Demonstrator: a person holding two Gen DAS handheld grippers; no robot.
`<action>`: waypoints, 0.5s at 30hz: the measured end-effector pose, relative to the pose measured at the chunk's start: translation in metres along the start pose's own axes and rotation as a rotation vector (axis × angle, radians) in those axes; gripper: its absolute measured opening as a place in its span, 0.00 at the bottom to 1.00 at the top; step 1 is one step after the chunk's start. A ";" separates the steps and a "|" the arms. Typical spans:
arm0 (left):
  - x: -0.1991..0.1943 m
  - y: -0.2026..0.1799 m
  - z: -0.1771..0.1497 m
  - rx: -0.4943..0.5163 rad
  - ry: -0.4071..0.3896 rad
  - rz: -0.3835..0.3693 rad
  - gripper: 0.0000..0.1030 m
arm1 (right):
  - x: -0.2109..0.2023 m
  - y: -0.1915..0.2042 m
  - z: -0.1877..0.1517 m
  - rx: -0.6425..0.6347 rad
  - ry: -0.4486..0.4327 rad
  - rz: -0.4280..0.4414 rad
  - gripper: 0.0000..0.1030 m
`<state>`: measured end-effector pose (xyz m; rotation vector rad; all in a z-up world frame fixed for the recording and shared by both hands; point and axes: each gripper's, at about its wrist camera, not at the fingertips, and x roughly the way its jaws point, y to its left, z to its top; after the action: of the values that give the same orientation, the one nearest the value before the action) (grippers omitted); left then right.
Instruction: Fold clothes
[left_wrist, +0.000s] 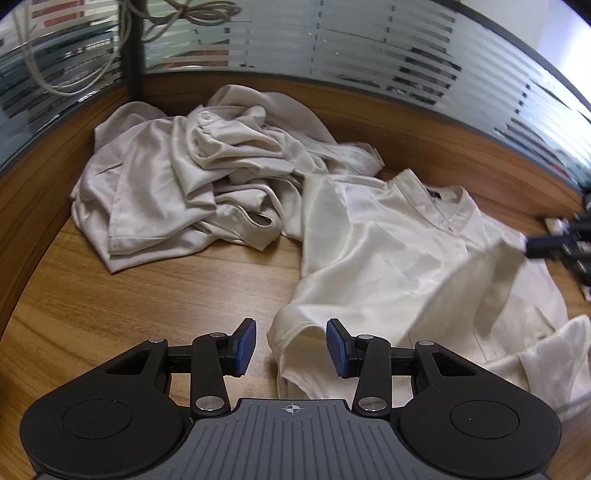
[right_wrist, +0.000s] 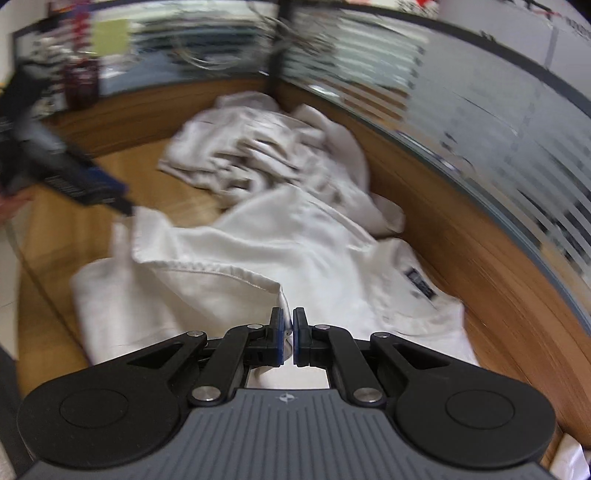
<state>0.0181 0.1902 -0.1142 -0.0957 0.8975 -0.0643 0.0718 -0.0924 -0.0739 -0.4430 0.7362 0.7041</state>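
1. While the cream satin collared shirt (left_wrist: 406, 236) lay spread on the brown wooden table (left_wrist: 147, 295), collar end away from both tools, its hem corner sat pinched in the closed right gripper (right_wrist: 288, 332).
2. The left gripper (left_wrist: 291, 347) hung half open and empty just beside a sleeve.
3. Only the left view showed the crumpled beige garment pile (left_wrist: 192, 177) sharply.

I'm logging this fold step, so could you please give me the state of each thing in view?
White shirt: spread on the desk, one hem corner lifted.
Beige clothes pile: crumpled, unfolded.
Right tongs: shut on the shirt's hem.
Left tongs: open, empty, above the shirt's edge.
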 end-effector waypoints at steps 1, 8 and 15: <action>0.001 -0.001 0.000 0.008 0.005 -0.004 0.45 | 0.006 -0.006 0.001 0.013 0.013 -0.015 0.05; 0.017 -0.010 0.004 0.080 0.048 -0.014 0.49 | 0.050 -0.038 0.001 0.093 0.095 -0.033 0.05; 0.043 -0.022 0.009 0.160 0.104 0.028 0.48 | 0.082 -0.053 -0.002 0.109 0.147 -0.038 0.02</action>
<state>0.0511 0.1644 -0.1398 0.0695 0.9945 -0.1156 0.1530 -0.0952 -0.1290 -0.4116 0.8982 0.5968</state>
